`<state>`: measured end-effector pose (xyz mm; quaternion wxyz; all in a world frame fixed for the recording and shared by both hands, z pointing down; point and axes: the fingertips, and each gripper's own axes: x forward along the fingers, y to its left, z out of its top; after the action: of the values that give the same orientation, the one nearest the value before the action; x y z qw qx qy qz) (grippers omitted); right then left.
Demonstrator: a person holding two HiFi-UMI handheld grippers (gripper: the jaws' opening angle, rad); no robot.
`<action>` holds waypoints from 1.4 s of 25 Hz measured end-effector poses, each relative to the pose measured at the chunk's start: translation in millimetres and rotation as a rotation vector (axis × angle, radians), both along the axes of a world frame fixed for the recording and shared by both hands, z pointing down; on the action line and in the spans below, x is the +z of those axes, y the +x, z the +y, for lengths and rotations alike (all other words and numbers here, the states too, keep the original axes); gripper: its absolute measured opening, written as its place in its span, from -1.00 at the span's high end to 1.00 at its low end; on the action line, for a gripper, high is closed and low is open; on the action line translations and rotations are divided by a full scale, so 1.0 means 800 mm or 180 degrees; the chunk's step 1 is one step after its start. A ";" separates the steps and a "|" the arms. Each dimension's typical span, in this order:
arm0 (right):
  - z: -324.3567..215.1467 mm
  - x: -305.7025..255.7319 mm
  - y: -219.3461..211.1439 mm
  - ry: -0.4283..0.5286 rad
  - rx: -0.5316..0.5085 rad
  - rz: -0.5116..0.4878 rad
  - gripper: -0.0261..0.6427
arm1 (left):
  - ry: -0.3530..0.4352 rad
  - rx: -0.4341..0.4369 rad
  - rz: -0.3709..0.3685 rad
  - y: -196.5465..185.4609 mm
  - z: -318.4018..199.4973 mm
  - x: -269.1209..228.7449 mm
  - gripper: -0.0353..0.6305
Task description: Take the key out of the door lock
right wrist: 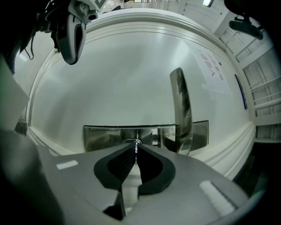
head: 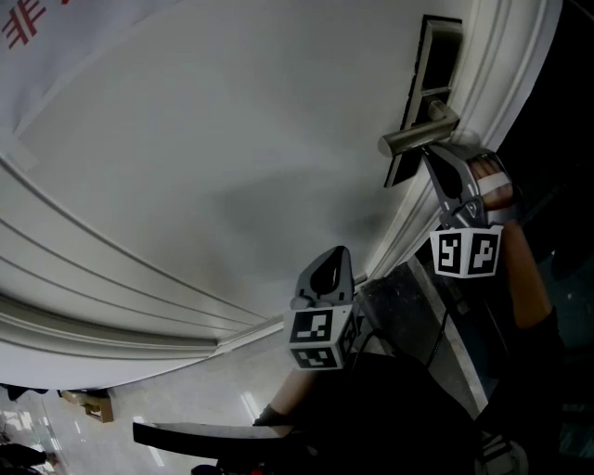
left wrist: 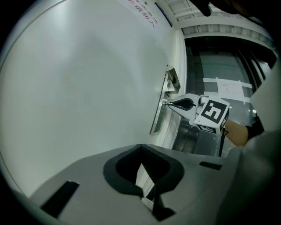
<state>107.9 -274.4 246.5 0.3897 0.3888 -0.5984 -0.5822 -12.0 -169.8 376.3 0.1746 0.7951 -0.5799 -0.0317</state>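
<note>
A white door (head: 232, 167) carries a dark metal lock plate (head: 429, 74) with a silver lever handle (head: 418, 134). My right gripper (head: 429, 153) is pressed against the plate just below the handle. In the right gripper view its jaws (right wrist: 135, 147) are shut on a thin silver key (right wrist: 136, 149), which sticks out of the keyhole in the plate (right wrist: 105, 136); the handle (right wrist: 182, 110) stands to the right. My left gripper (head: 336, 255) hangs away from the door, lower and to the left, shut with nothing in it (left wrist: 141, 149). The left gripper view shows the right gripper (left wrist: 169, 103) at the lock.
Raised door-frame moulding (head: 501, 83) runs along the door's right edge. A hand (head: 492, 190) holds the right gripper. A paper with red print (head: 28, 23) is stuck to the door at top left. A cardboard box (head: 91, 404) lies on the floor, lower left.
</note>
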 end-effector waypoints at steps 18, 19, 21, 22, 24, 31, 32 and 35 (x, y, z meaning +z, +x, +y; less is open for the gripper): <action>0.000 0.000 0.000 0.0033 0.0020 0.0017 0.89 | -0.0039 0.0023 0.0011 0.002 -0.005 0.005 0.89; 0.000 0.000 0.000 0.0023 0.0021 0.0001 0.89 | -0.0041 0.0023 0.0013 0.002 -0.006 0.005 0.89; 0.000 0.000 0.001 0.0019 0.0027 -0.0001 0.89 | -0.0049 0.0022 0.0018 0.003 -0.006 0.007 0.89; 0.000 0.000 0.001 0.0015 0.0030 -0.0001 0.89 | -0.0052 0.0022 0.0021 0.003 -0.006 0.007 0.89; 0.000 0.000 0.001 -0.0010 0.0033 -0.0021 0.89 | -0.0056 0.0020 0.0027 0.004 -0.006 0.008 0.89; 0.005 -0.001 0.004 -0.0094 0.0014 -0.0120 0.89 | -0.0051 0.0020 0.0022 0.004 -0.008 0.008 0.89; 0.005 -0.001 0.003 -0.0087 0.0011 -0.0116 0.89 | -0.0045 0.0026 0.0020 0.005 -0.009 0.007 0.89; 0.006 0.000 0.004 -0.0079 0.0016 -0.0110 0.89 | -0.0036 0.0049 0.0023 0.009 -0.008 0.005 0.89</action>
<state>111.2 -269.9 246.7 0.3855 0.3954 -0.6113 -0.5669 -4.6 -175.8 380.5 0.1815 0.7984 -0.5733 -0.0299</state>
